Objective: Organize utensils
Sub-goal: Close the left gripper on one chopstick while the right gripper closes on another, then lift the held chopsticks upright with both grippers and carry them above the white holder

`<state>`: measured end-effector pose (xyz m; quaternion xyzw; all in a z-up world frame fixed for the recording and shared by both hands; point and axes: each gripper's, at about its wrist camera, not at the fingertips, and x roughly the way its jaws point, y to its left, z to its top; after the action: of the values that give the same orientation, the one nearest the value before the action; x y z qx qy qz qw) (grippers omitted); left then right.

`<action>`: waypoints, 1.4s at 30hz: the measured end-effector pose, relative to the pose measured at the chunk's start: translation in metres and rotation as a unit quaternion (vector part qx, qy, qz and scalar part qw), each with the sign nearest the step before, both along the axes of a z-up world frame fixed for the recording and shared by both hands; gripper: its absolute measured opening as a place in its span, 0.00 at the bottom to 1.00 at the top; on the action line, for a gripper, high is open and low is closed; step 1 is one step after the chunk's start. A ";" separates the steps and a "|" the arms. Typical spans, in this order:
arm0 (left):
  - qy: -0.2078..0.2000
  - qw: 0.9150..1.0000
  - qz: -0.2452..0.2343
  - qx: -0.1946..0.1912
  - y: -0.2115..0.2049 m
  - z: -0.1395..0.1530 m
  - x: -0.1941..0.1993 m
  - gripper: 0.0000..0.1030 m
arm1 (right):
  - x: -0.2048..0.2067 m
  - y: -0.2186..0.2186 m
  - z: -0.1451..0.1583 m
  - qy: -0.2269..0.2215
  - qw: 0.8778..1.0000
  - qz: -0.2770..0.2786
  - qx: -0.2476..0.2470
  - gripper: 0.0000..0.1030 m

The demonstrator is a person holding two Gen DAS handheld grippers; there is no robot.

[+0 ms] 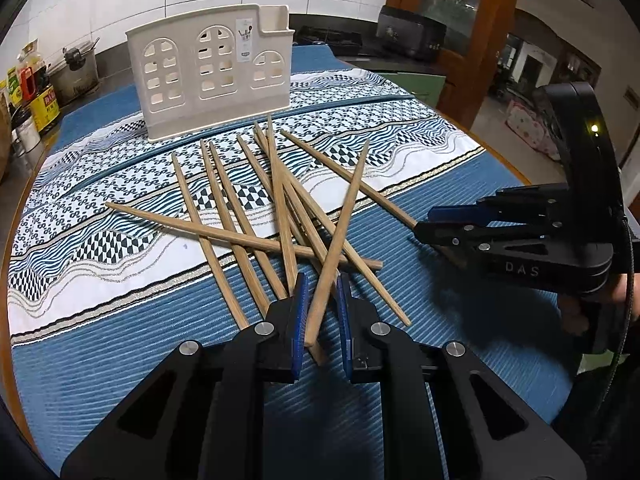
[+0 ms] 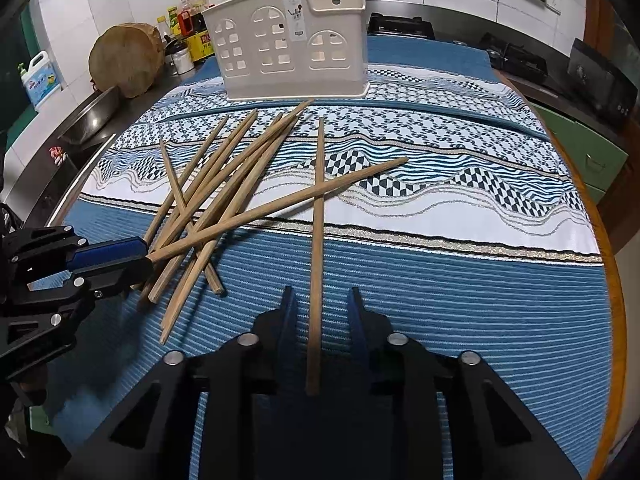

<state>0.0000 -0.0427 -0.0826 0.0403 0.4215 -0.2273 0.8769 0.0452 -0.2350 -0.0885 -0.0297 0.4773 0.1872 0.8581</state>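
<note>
Several wooden chopsticks (image 1: 256, 216) lie crossed in a pile on the patterned cloth; the pile also shows in the right wrist view (image 2: 224, 184). A cream plastic utensil holder (image 1: 212, 68) with window cut-outs stands upright behind them, and is also in the right wrist view (image 2: 296, 44). My left gripper (image 1: 322, 288) is open, its fingers either side of one raised chopstick (image 1: 340, 236). My right gripper (image 2: 320, 300) is open, astride the near end of a single chopstick (image 2: 318, 240) lying apart to the right of the pile.
The blue and white cloth (image 2: 460, 280) covers a round table with a wooden rim (image 2: 612, 280). Bottles and cans (image 1: 28, 92) stand on the counter at the left. A round wooden block (image 2: 126, 60) and a stove (image 2: 400, 26) lie beyond.
</note>
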 end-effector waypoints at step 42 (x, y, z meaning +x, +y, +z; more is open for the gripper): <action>-0.103 0.993 0.049 -0.027 0.027 0.093 -0.001 0.05 | 0.013 -0.010 0.129 -0.175 0.984 0.007 0.026 0.06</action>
<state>-0.0007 -0.0154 0.0100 0.0186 0.3242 -0.1898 0.9266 0.0579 -0.2448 0.0408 -0.0428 0.3143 0.1971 0.9276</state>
